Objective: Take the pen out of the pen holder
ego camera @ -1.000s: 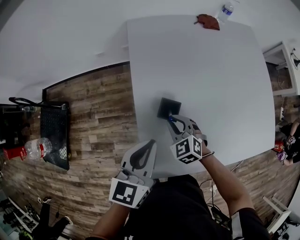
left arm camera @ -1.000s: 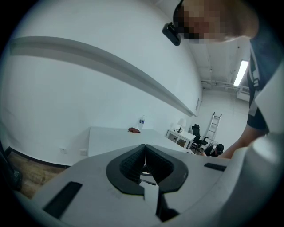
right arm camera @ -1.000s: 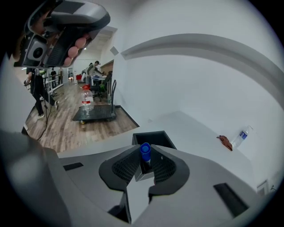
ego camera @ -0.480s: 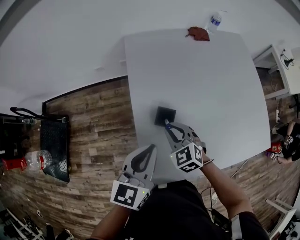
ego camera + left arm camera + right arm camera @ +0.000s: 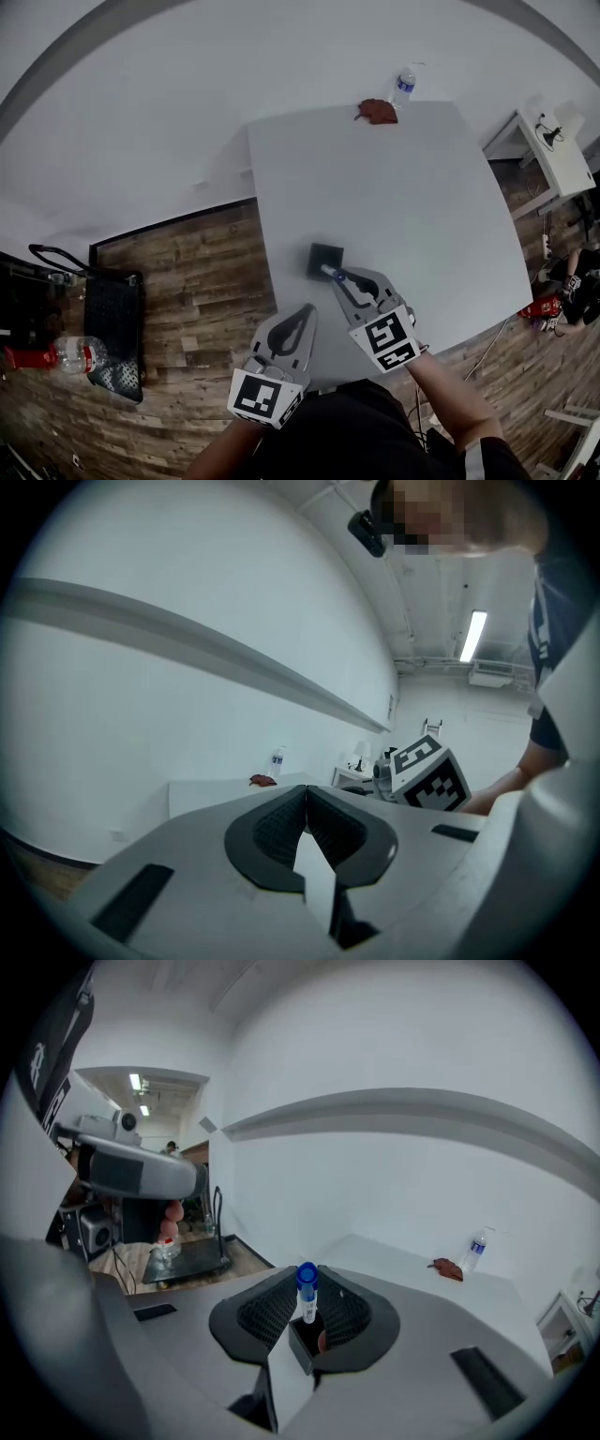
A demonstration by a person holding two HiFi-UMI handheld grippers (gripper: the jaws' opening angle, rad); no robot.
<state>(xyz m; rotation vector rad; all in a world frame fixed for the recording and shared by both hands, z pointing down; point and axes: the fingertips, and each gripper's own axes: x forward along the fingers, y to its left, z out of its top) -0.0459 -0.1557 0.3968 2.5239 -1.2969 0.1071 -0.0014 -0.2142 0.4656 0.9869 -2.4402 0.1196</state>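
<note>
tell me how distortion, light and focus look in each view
Head view: heavy fisheye bows the edges of the table and the floorboards; light is even, shadows faint. Left gripper view: dark vignette all round, the ceiling strip light is the brightest spot. Right gripper view: same vignette; the pen with its blue cap is sharp, the far water bottle soft.

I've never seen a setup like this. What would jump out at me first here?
First, the blue-capped pen, pinched upright in the right tongs over the small black pen holder on the big white table. The left tongs hang closed and empty by the table's near edge, and a water bottle stands at the far edge.
</note>
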